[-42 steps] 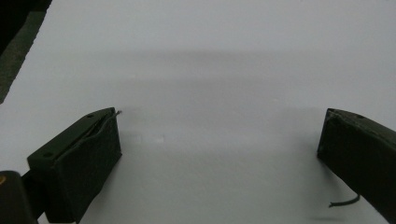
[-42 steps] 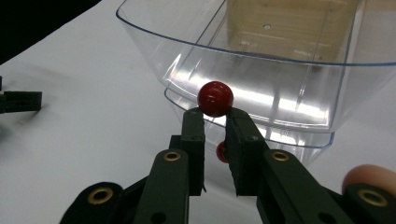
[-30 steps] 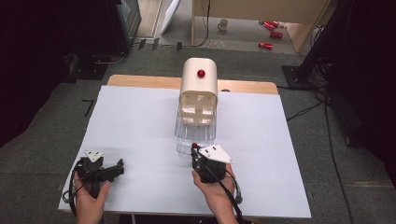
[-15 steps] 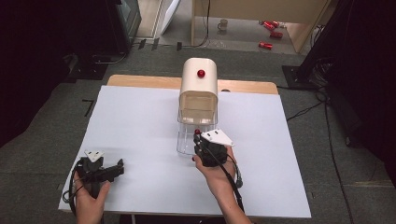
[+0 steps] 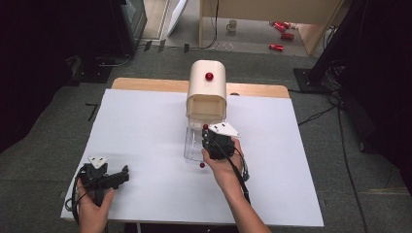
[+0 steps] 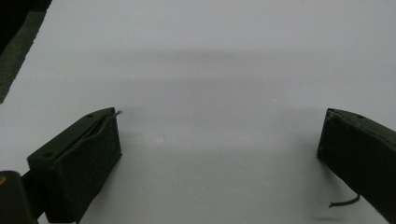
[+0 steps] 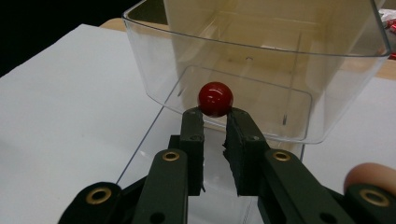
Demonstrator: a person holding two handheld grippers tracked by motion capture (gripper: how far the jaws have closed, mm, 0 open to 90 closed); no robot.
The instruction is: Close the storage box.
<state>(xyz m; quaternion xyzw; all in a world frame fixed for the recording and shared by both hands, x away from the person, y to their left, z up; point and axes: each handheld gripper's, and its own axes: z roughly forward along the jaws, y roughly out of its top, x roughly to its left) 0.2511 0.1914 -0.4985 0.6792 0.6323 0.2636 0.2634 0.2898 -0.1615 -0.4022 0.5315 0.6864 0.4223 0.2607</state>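
Right claw (image 7: 215,119), nearer drawer (image 7: 261,93), pinching ball (image 7: 215,98)

The little red ball (image 7: 215,98) is smooth and shiny, with bright spots of light on it. The bin (image 7: 261,70) behind it is clear plastic, smooth and see-through, with shiny edges. The cream box (image 5: 207,90) above it looks like smooth, dull plastic, and a shiny red knob (image 5: 209,76) sits on top. The right gripper (image 7: 215,122) is dull black with small brass-colored metal rings at its joints. The left gripper (image 6: 219,149) has dull black pads that look a bit rough. The white sheet (image 5: 145,136) looks like smooth, matt paper. The table (image 5: 145,84) edge is light wood.
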